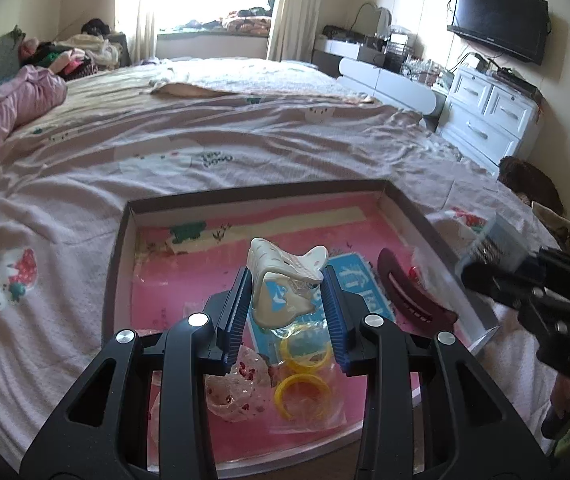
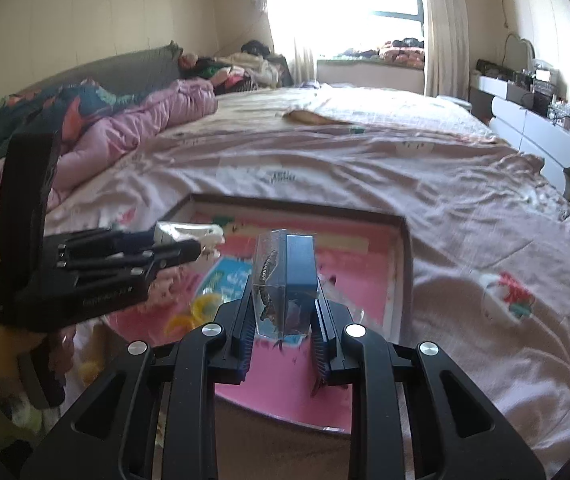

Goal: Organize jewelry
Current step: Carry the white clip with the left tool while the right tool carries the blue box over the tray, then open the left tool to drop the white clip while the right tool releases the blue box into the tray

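In the left wrist view, the left tongs (image 1: 287, 300) are closed on a white hair claw clip (image 1: 285, 280) and hold it above the shallow tray (image 1: 119, 240) that lies on the bed (image 1: 245, 140). Under the clip there are yellow rings in a clear bag (image 1: 303, 376), a crumpled clear packet with red spots (image 1: 237, 388) and a dark red hair clip (image 1: 409, 292) near the right wall of the tray. The clip is curved and smooth, so I think it can turn or slip between the pads if the squeeze becomes weaker, and then fall on the bags below. In the right wrist view, the right tongs (image 2: 285, 292) grip a small clear box with a blue insert (image 2: 285, 280), standing upright over the pink tray floor (image 2: 369, 280). The left tongs (image 2: 189, 248) are close by, at the left. The box walls look slippery, so it may tip out. Also, I judge that the two tools can knock each other if both go down to the tray together.
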Demonstrator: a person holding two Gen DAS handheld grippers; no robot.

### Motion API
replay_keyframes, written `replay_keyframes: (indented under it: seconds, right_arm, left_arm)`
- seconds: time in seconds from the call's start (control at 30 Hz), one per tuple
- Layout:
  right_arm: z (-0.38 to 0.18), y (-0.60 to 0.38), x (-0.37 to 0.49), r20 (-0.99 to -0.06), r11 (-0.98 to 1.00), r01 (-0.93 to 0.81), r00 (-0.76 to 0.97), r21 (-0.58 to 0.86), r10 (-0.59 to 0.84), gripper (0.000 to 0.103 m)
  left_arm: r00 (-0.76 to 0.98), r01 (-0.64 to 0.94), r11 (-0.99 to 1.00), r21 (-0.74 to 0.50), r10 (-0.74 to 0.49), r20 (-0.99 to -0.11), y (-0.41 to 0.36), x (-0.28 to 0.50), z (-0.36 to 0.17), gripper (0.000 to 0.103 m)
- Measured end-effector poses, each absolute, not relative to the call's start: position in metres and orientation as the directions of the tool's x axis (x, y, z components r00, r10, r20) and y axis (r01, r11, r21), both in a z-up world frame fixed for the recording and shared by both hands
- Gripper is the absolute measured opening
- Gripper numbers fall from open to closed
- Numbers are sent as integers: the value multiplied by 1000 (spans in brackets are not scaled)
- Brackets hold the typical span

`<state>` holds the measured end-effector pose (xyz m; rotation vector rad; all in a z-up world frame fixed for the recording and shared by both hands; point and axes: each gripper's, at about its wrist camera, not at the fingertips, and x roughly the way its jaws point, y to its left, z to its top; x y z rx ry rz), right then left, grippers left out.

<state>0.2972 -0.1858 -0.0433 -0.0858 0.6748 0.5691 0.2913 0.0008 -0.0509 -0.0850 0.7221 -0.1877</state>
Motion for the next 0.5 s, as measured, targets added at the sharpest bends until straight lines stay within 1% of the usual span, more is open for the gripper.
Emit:
replay_keyframes:
  seconds: [0.23, 0.5]
  right_arm:
    - [-63, -177, 294, -671, 834, -543, 582, 100, 459, 24]
    - [-82, -162, 291, -735, 830, -551, 527, 86, 426, 24]
  left_arm:
    - [707, 119, 979, -166, -201, -678, 9, 297, -62, 28]
    - [697, 103, 980, -173, -195, -690, 14, 297, -65, 28]
